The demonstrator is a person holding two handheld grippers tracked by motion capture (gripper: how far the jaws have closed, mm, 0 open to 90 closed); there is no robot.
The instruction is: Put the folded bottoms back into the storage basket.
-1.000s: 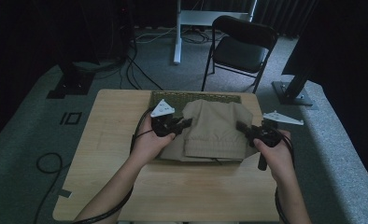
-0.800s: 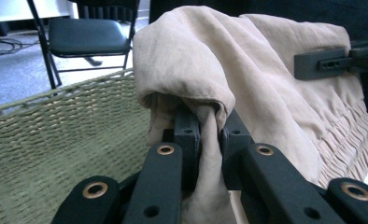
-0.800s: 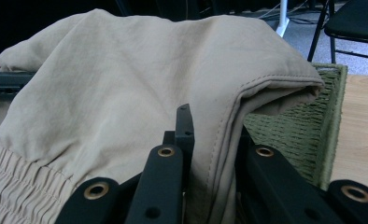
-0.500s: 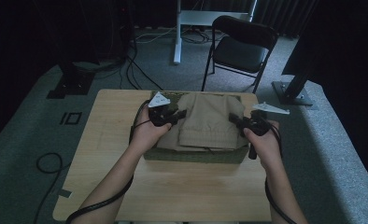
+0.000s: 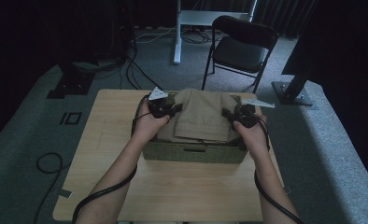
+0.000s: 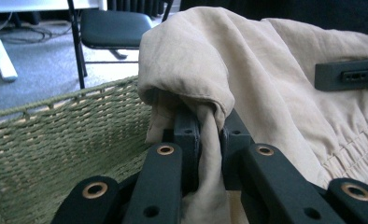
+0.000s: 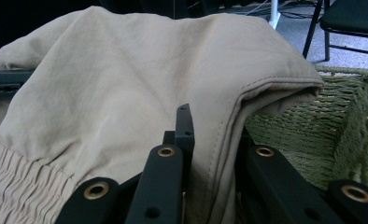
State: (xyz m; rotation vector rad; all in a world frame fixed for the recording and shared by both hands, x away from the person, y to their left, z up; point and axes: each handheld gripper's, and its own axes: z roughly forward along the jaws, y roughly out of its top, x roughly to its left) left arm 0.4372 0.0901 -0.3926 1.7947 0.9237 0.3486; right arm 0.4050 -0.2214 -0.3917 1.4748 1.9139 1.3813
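1. I've carried the folded beige garment from over the near part of the basket toward its far side; it now sits lower, within the rim.
2. My left tool and right tool went forward and down with it.
3. More of the basket's near wall now shows.
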